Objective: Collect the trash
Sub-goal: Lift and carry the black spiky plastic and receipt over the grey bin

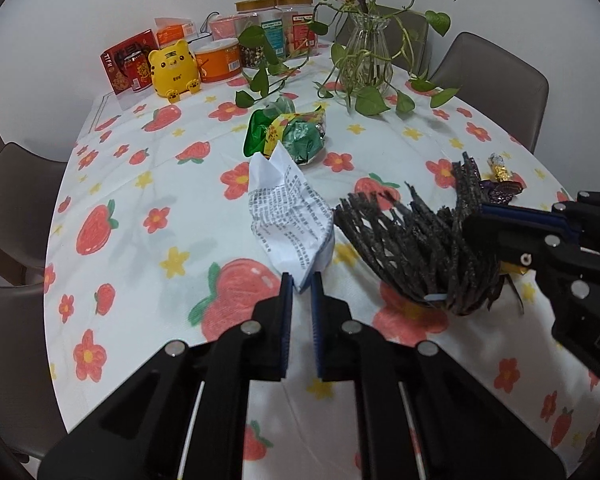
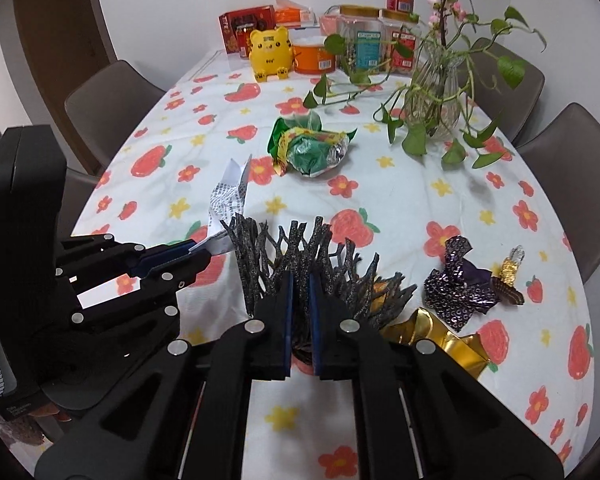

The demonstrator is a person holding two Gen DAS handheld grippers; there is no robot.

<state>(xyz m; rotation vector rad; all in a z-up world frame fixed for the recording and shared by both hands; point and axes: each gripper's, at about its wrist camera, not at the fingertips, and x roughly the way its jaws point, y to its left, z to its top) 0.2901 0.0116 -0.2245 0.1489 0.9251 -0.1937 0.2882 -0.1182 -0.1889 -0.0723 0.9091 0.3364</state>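
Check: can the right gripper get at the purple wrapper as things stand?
Probably not yet: the right gripper is shut on the black mesh basket. The purple wrapper lies uncovered just to its right.

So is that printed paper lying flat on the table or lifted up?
Lifted and crumpled. The left tool pinches the printed paper's near corner; the right wrist view shows it rising above the tablecloth.

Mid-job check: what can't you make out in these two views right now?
- Printed white paper sheet: text too small, both views.
- Black mesh basket: its contents, hidden behind the right gripper in right wrist view.
- Gold foil wrapper: partly behind that gripper.
- Left gripper: paper contact unclear.
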